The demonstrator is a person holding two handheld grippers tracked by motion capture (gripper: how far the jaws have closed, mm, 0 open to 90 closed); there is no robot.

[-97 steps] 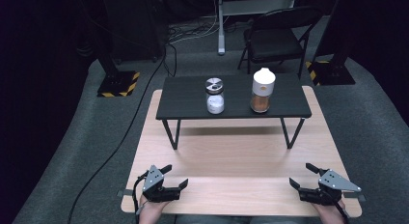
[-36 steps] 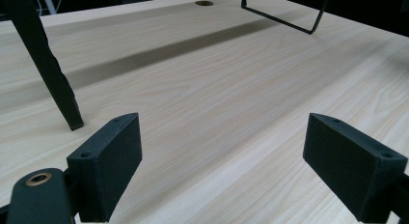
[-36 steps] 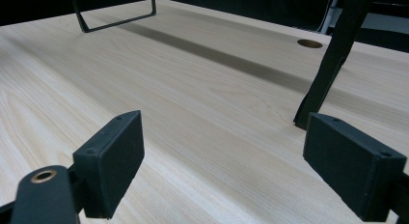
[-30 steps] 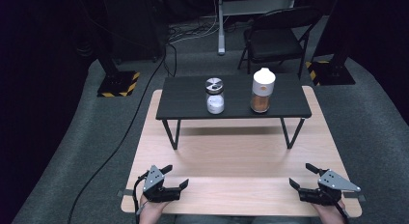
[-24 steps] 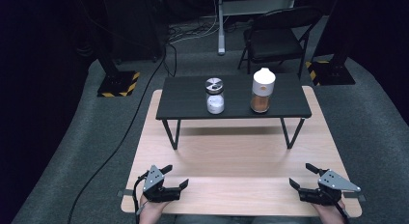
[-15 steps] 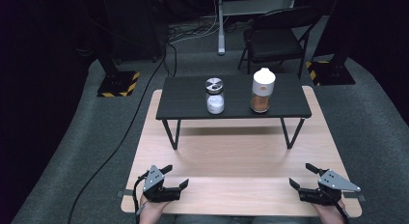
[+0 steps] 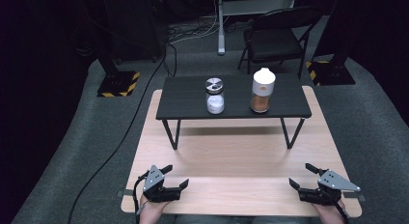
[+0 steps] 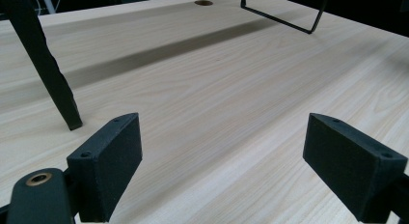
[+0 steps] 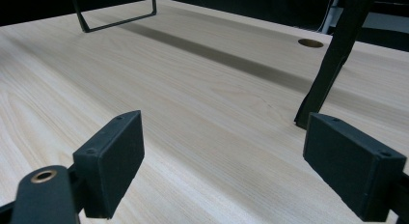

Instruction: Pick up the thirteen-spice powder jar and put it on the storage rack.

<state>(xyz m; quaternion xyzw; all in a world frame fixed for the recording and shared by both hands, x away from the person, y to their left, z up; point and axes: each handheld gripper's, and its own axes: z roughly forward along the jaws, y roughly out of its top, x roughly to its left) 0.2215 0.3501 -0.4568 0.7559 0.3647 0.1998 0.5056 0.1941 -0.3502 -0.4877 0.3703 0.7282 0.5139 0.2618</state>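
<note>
Both grippers rest at the near edge of the wooden bench [image 7: 241, 156], well apart from each other. The left gripper [image 7: 170, 178] has its jaws spread wide with nothing between them; the left gripper view confirms bare wood grain in the gap. The right gripper [image 7: 303, 175] stands the same way: jaws wide, empty.

The two jars stand well ahead of both sets of jaws, raised on a small black bench [image 7: 231, 99] with thin metal legs. The silver-lidded jar [image 7: 214, 95] holds a white substance and lies ahead and inward of the left jaws. The white-capped jar [image 7: 263, 91], holding an orange-brown substance, lies ahead and inward of the right jaws. The jars stand near one another but apart.

Hazards, as judged from this position:
- Both jars sit on a raised surface. A low, level approach is likely to strike the black bench edge or a leg [image 8: 46, 64] before the jaws reach a jar.
- The white-capped jar is tall and narrow. A grip high on the cap, or a sideways nudge, may tip it.
- Glass walls are smooth; a partial grip may slip.
- Simultaneous approach to the neighbouring jars risks contact between the grippers.

Limits of view:
- Whether either lid is screwed tight cannot be told.
- The contents cannot be identified.
- The person's forearms are cut off at the bottom edge.
- The surroundings are dark.
</note>
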